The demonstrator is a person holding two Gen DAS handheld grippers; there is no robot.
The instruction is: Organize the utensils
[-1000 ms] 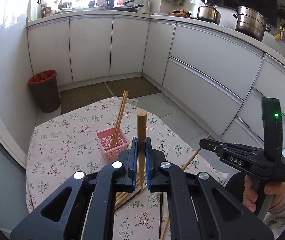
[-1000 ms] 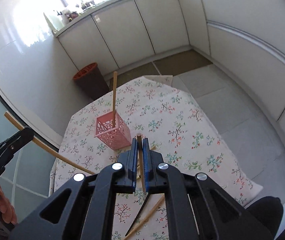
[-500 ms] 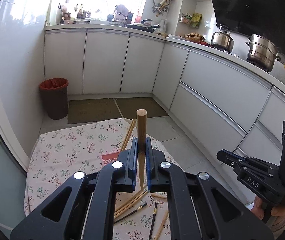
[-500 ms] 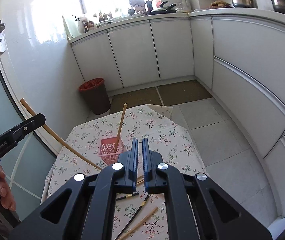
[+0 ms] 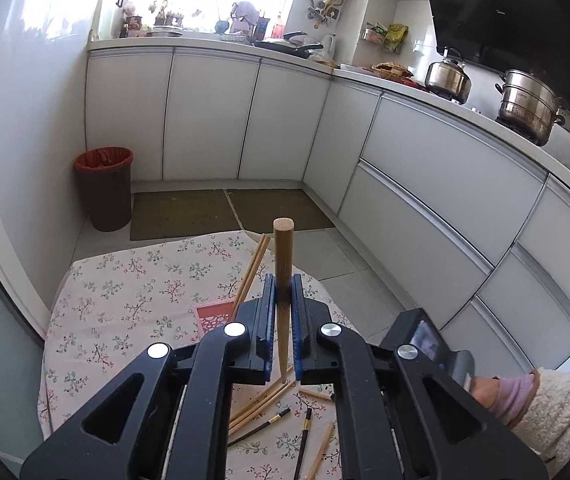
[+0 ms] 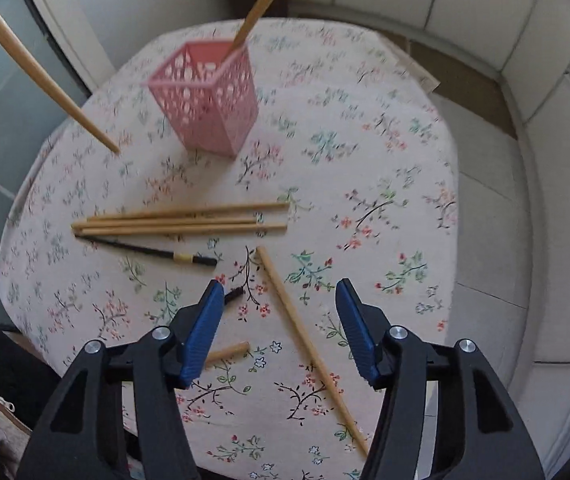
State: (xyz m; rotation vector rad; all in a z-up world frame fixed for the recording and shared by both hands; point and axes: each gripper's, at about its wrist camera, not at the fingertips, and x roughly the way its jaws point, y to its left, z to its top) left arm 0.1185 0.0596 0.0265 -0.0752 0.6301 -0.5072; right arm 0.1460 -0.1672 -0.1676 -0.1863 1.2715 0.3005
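Note:
My left gripper [image 5: 283, 282] is shut on a wooden chopstick [image 5: 283, 248], held upright above the table. That stick's tapered end shows in the right wrist view [image 6: 45, 80]. The pink basket [image 6: 209, 96] stands at the far side with two chopsticks [image 5: 253, 268] leaning in it. My right gripper [image 6: 279, 288] points down at the table, its jaws opening, with nothing pressed between them. A loose wooden chopstick [image 6: 309, 344] lies on the cloth under the gap. Three more wooden chopsticks [image 6: 181, 222] and a black one [image 6: 145, 250] lie beyond.
The round table has a floral cloth [image 6: 365, 160], and its edge drops to a tiled floor on the right. A red-lined bin [image 5: 105, 188] stands by the wall. White cabinets curve around the room. A hand in a fleecy sleeve [image 5: 525, 400] holds the right gripper.
The right gripper no longer holds the chopstick it held a second ago, and a second stick leans in the basket. It has dropped toward the table, tipped downward and opened. The left gripper rose slightly.

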